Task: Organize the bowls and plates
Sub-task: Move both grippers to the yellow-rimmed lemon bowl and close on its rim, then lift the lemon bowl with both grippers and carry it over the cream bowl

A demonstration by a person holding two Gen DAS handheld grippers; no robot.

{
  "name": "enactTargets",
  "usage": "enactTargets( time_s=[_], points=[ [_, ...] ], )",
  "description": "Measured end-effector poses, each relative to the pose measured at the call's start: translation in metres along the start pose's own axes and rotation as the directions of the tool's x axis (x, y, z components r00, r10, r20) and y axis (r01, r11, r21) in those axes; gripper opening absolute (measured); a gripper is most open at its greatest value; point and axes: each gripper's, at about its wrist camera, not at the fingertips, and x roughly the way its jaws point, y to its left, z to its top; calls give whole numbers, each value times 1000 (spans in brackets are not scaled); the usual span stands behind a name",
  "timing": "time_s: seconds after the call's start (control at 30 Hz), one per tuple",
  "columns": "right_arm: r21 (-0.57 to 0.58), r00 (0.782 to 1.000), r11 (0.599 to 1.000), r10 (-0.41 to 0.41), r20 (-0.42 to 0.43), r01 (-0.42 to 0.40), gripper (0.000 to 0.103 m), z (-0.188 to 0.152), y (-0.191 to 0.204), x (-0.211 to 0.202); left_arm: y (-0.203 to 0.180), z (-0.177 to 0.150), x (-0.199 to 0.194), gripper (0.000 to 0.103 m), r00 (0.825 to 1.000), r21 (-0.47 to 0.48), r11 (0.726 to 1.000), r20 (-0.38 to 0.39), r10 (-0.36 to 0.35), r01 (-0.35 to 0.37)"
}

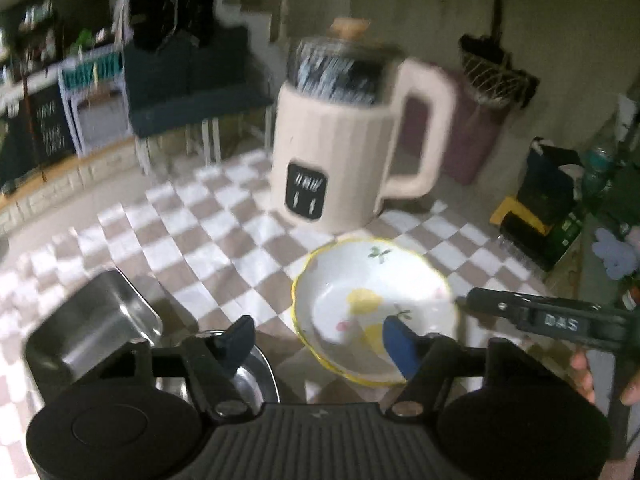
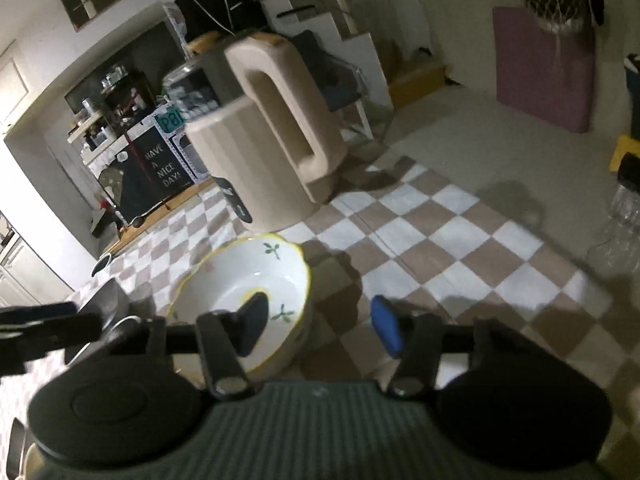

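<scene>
A white bowl with a yellow wavy rim and fruit prints [image 1: 372,304] sits on the checkered cloth; it also shows in the right wrist view [image 2: 240,280]. My left gripper [image 1: 320,340] is open just above its near-left rim, its right fingertip over the bowl's inside. My right gripper [image 2: 320,328] is open, its left finger over the bowl's inside and its right finger outside the rim. The right gripper's arm [image 1: 552,320] reaches in from the right in the left wrist view. A square steel tray [image 1: 92,320] and a round steel bowl [image 1: 248,376] lie left of the bowl.
A cream electric kettle jug [image 1: 352,148] stands just behind the bowl, also seen in the right wrist view [image 2: 264,152]. The checkered cloth [image 1: 192,240] covers the table. Dark boxes [image 1: 548,200] and plastic bottles [image 2: 624,216] stand at the right edge.
</scene>
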Motion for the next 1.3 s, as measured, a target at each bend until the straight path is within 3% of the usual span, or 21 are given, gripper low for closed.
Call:
enactTargets(
  time_s=[0.07, 0.13, 0.3, 0.4, 0.63, 0.87, 1.1, 1.3],
  points=[
    [2, 1000, 1000, 9, -17, -9, 56, 0, 3, 12, 6, 3, 22, 52, 999, -25, 1000, -35, 9, -9],
    [-10, 999, 1000, 25, -47, -26, 48, 1, 6, 21, 11, 5, 39, 32, 998, -29, 999, -66, 14, -16],
    [-70, 995, 998, -10, -99, 3, 27, 7, 18, 49, 19, 7, 63, 24, 995, -28, 999, -102, 23, -26],
    [-74, 994, 997, -8, -111, 0, 16, 10, 21, 60, 23, 7, 66, 8, 994, -56, 998, -104, -23, 17],
    [-110, 991, 993, -47, -126, 33, 12, 11, 34, 75, 18, 8, 67, 8, 993, -41, 999, -118, -16, 11],
    [-108, 993, 994, -45, -106, 34, 9, 8, 40, 50, 5, 3, 36, 7, 998, -18, 1000, -68, 2, -4],
    [-140, 1000, 990, 12, -9, -14, 9, 13, 71, -13, 1, 2, -49, 7, 998, -34, 999, 44, 33, -32],
    [-185, 994, 979, 99, 45, -89, 8, 8, 116, -73, 12, -16, -136, 7, 988, -45, 996, 133, 81, -75]
  ],
)
